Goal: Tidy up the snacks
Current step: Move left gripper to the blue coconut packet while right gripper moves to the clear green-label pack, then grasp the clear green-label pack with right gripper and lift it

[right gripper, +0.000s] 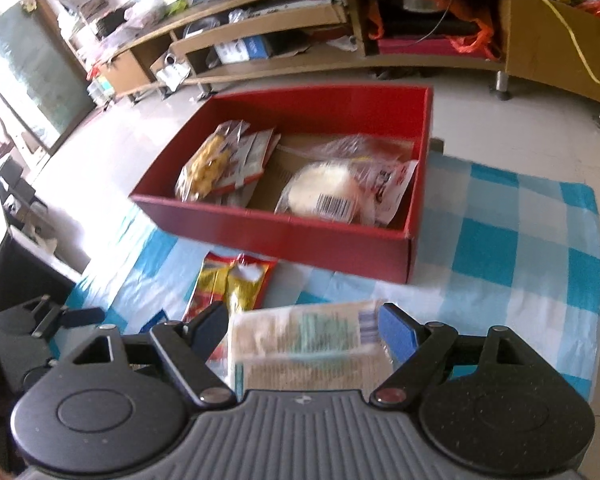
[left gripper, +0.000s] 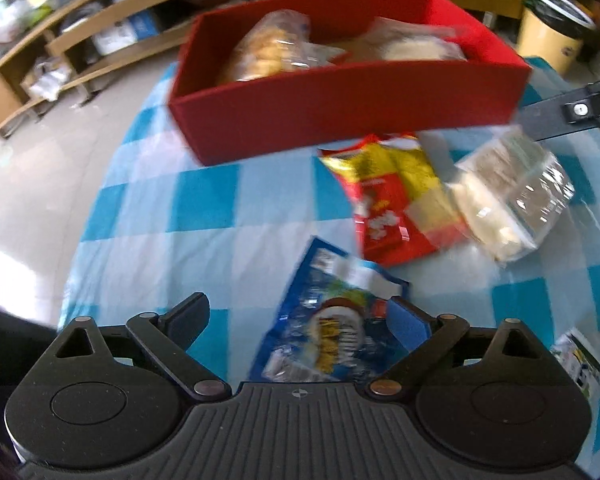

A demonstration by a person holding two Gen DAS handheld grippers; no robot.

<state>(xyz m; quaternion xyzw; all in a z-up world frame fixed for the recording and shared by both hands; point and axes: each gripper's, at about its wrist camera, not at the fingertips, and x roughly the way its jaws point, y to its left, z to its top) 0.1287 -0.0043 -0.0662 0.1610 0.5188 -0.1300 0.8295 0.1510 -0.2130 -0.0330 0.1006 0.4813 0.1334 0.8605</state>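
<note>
Between our right gripper (right gripper: 302, 330) fingers, spread apart, sits the clear packet (right gripper: 300, 344) (left gripper (left gripper: 300, 316) gapes too); we should clamp squarely before lifting to the red box (right gripper: 284, 228).

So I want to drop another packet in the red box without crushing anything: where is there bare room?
In the red box, bare cardboard floor shows in the middle, between the yellow snack bag and the white bun packet, and along the far wall. The left and right ends are crowded.
</note>
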